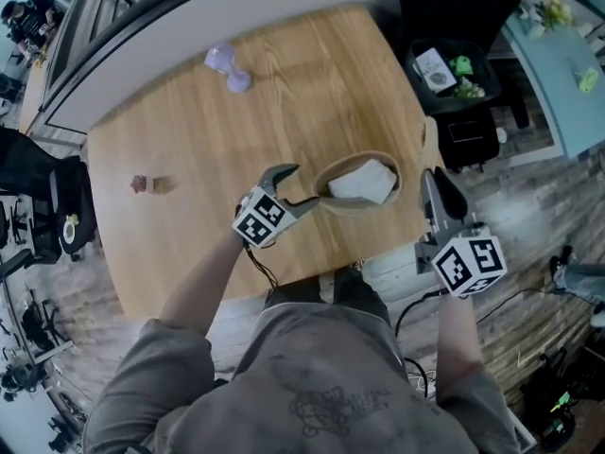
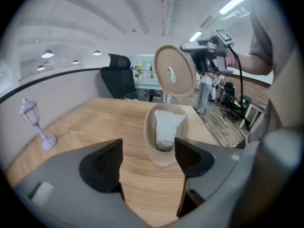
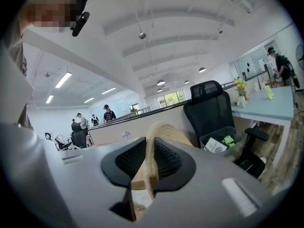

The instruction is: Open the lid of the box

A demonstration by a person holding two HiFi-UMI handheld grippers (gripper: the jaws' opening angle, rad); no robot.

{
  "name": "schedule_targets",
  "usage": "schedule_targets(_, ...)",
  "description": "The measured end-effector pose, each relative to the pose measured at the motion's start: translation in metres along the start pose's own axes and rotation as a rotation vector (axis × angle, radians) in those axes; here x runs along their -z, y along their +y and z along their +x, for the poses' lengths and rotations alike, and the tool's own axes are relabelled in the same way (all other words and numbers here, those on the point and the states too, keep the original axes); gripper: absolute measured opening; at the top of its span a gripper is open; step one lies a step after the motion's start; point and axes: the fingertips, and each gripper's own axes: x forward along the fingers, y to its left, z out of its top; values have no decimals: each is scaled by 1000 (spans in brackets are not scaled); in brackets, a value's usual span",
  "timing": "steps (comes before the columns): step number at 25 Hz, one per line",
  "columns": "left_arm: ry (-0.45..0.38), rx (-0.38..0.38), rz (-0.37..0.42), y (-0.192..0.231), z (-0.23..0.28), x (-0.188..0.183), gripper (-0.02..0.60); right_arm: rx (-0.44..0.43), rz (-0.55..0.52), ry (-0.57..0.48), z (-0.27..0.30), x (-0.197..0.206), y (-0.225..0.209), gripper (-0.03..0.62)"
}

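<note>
A round woven box stands uncovered near the front right of the wooden table, with a white cloth lying inside. In the left gripper view the box sits just past the fingertips. My left gripper is open at the box's left rim, nothing pressed between its pads. My right gripper is shut on the round lid, held on edge in the air to the right of the box. The lid shows its flat underside in the left gripper view.
A lilac lamp figurine stands at the table's far side, a small brown object at the left. A black bin with odds and ends sits off the table's right corner beside a black chair.
</note>
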Motion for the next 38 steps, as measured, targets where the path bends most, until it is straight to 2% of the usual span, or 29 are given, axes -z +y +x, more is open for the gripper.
schedule_targets(6,-256,-206,-80,49,-67,-90,291,-39,-79,-101,-9,-62,25,66)
schedule_targets(9,-341,-285,-66,62,-103,-134,273,-62,-135,-158,-18,-92,43,66)
schedule_targets(10,-367,-303,-57,64,-115,-148,271,-68,-153,-178,-21,-102,50,66)
schedule_targets(12,-419,-324,-44,66,-140,-176,226,-82,-190,-216,-29,-123,64,66)
schedule_targets(16,-508,-369,0,61,-185,-221,207,-93,-240,-254,-46,-154,85,67)
schedule_targets(21,-605,-424,55,41,-232,-261,193,-80,-282,-297,-71,-183,101,67)
schedule_targets(26,-660,-452,60,23,-260,-272,141,-42,-292,-320,-93,-192,102,67)
schedule_targets(30,-576,-480,65,16,-255,-253,140,-36,-292,-316,-106,-187,106,67)
schedule_targets(34,-602,-458,20,10,-254,-241,94,-37,-295,-295,-113,-176,113,67)
schedule_targets(38,-585,-441,19,4,-245,-233,64,-34,-303,-230,-110,-152,116,67)
